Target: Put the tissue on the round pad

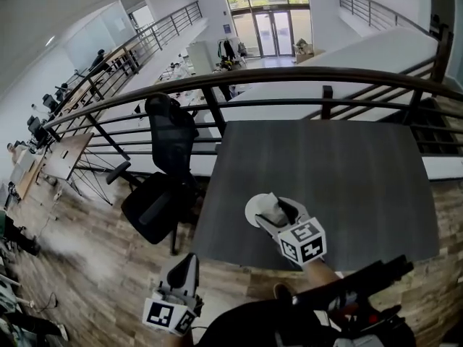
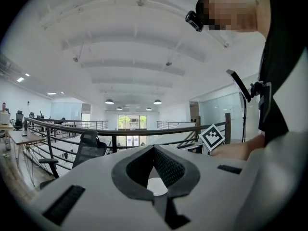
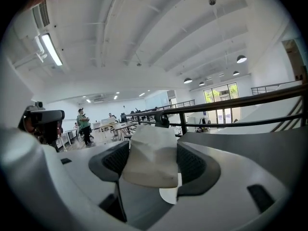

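A dark grey table (image 1: 347, 179) carries a round white pad (image 1: 251, 212) near its front left edge. My right gripper (image 1: 275, 208) hangs just above that pad, shut on a folded white tissue (image 1: 270, 207). In the right gripper view the tissue (image 3: 151, 155) fills the space between both jaws of my right gripper (image 3: 153, 150), and a sliver of the pad (image 3: 169, 195) shows beneath it. My left gripper (image 1: 187, 263) is off the table, low at the front left over the wooden floor. Its jaws meet at the tips, with nothing held by the left gripper (image 2: 154, 148).
A black office chair (image 1: 163, 183) stands against the table's left side. A dark metal railing (image 1: 289, 78) runs behind the table, with a drop to the lower floor beyond. The person's body and a black stand (image 1: 362, 284) are at the front right.
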Available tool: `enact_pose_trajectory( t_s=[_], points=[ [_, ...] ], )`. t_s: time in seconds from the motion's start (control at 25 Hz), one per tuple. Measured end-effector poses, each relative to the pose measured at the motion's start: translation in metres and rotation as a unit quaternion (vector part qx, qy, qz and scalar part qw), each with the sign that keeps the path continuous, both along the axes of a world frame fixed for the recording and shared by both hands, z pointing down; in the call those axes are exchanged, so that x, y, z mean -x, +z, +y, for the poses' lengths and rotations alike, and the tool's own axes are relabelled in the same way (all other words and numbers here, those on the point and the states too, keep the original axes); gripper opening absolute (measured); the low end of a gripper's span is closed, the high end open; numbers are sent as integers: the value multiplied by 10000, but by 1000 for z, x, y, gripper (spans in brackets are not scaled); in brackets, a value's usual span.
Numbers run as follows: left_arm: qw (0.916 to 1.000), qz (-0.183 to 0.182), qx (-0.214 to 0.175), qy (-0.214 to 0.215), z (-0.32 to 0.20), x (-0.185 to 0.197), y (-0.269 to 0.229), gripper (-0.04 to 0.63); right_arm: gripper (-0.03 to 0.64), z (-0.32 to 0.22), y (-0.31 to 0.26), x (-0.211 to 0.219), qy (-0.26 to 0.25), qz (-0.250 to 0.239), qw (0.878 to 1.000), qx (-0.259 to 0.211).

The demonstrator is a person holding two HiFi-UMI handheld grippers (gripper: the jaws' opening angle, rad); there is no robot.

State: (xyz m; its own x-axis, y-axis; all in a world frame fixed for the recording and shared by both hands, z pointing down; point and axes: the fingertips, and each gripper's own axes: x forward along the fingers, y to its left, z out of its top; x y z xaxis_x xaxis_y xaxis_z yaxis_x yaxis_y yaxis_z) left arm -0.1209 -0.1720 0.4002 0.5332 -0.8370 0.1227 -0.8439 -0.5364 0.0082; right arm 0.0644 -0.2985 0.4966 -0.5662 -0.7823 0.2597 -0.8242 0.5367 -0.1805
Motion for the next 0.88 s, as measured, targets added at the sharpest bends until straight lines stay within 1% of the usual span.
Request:
enact_pose_trajectory(
  t_s=[0.2, 0.28, 0.4, 0.56, 0.72, 0.88],
  points=[
    [9997, -138, 136, -179, 1, 0, 5, 5, 316, -14, 25, 0, -138, 82, 9997, 178],
    [9994, -130, 211, -258, 3, 0, 6, 5, 316, -19, 35, -1, -173, 145, 9995, 223],
    [9991, -136, 201, -349, 3, -3, 2, 5, 316, -28, 53, -4, -207, 231, 9989, 355],
    [9988, -124, 86, -458, 2, -5, -4, 5, 316, -39, 82, -6, -228, 311, 9977, 561],
    [9980, -190, 116, -583, 1, -3, -7, 5, 316, -47, 107, -6, -263, 431, 9956, 795],
    [9973, -169, 180, -693, 1, -4, -9, 5, 316, -54, 119, -5, -343, 520, 9940, 896]
  ],
)
